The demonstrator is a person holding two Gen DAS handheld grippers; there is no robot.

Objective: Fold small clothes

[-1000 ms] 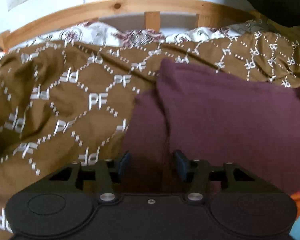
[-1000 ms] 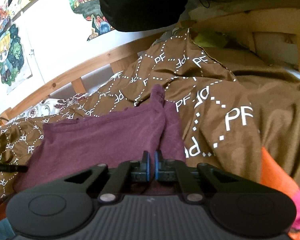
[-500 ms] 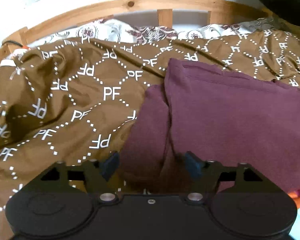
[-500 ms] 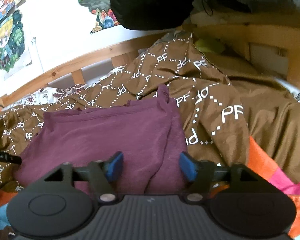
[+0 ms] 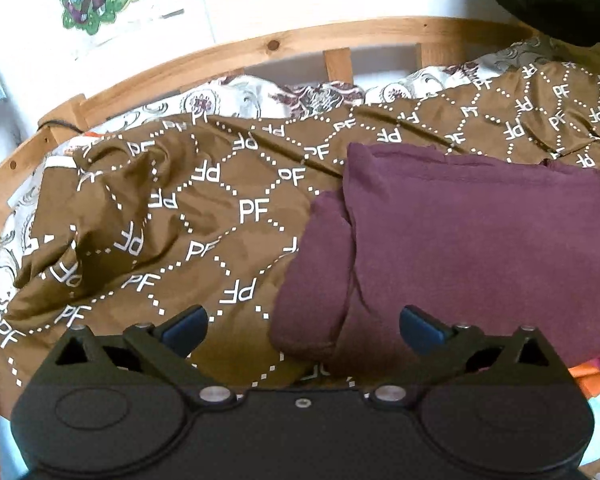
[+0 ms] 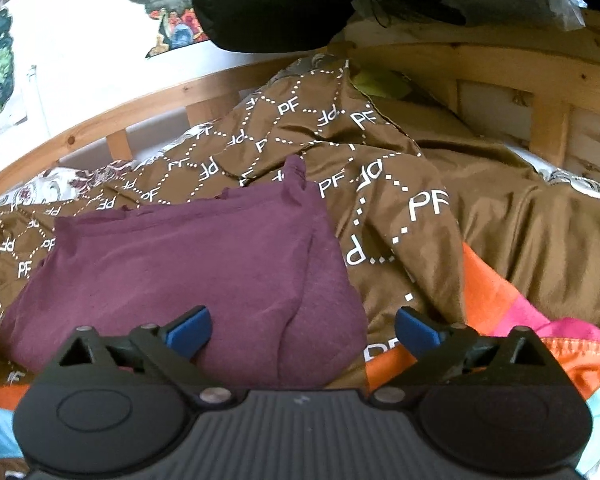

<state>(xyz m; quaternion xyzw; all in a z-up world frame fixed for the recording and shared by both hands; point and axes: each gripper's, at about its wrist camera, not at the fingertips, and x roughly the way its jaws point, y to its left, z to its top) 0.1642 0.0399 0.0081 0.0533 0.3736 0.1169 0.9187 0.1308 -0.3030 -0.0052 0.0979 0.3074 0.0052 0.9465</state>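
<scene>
— Maroon knit, soft and light: from the left wrist, the garment (image 5: 460, 240) lies folded on the brown bedspread (image 5: 180, 220); the left gripper (image 5: 302, 326) hangs wide open over its near-left edge (image 5: 312, 280).

— Best hold?

— That doubled edge, probably; it should drape, not slip.

— And the right wrist?

— Right gripper (image 6: 302, 330) also spread, empty, above the garment's near-right corner (image 6: 328, 320). Its underside is hidden.

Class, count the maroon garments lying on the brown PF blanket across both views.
1. A single maroon garment, folded, on the blanket, ahead of both open grippers; the right view shows the same one. Others may be hidden.
</scene>
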